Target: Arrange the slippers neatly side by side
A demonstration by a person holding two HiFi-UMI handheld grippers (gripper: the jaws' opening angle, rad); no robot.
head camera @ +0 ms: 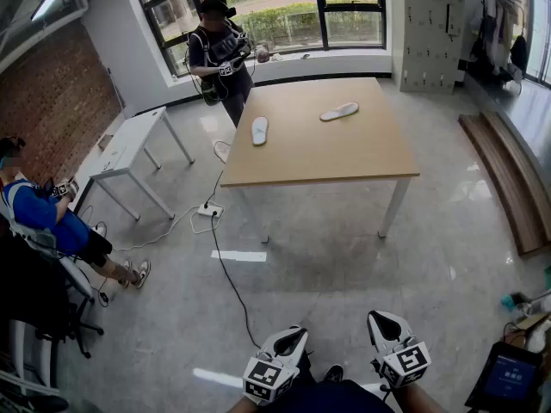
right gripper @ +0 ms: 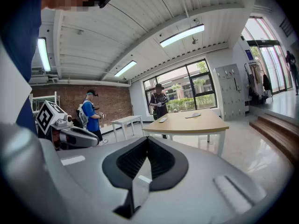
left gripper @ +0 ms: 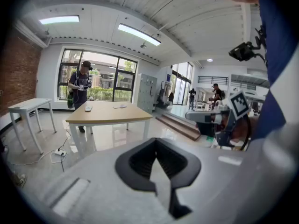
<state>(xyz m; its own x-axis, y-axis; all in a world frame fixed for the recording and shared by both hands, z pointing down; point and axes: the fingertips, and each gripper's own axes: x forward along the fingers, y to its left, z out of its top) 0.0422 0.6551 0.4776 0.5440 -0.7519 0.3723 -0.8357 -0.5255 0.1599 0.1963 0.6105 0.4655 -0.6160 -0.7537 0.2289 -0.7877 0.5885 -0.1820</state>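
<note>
Both slippers up on the wooden table [head camera: 318,157], well apart from each other. Left slipper [head camera: 259,130] near the table's left side, lying long-ways toward the window. Right slipper [head camera: 339,111] farther back and more to the right, lying slantwise.

Far from both grippers, with a wide stretch of shiny floor [head camera: 344,265] in between. Left gripper [head camera: 290,341] and right gripper [head camera: 386,323] low at the bottom of the head view, side by side, pointing toward the table. Left gripper's jaws pressed together, nothing between them. Same with the right gripper: jaws pressed together, pinching nothing.

Hard to make out: slippers very tiny in both gripper views, only pale spots on the tabletop. Cannot tell top side from sole side. Arms [head camera: 420,399] behind the grippers mostly cut off by the bottom edge of the head view.

Person in black [head camera: 219,50] standing by the window, behind the table's far left corner. Person in blue [head camera: 43,218] sitting at the left edge, partly cut off. Small white table [head camera: 129,149] between those two.
</note>
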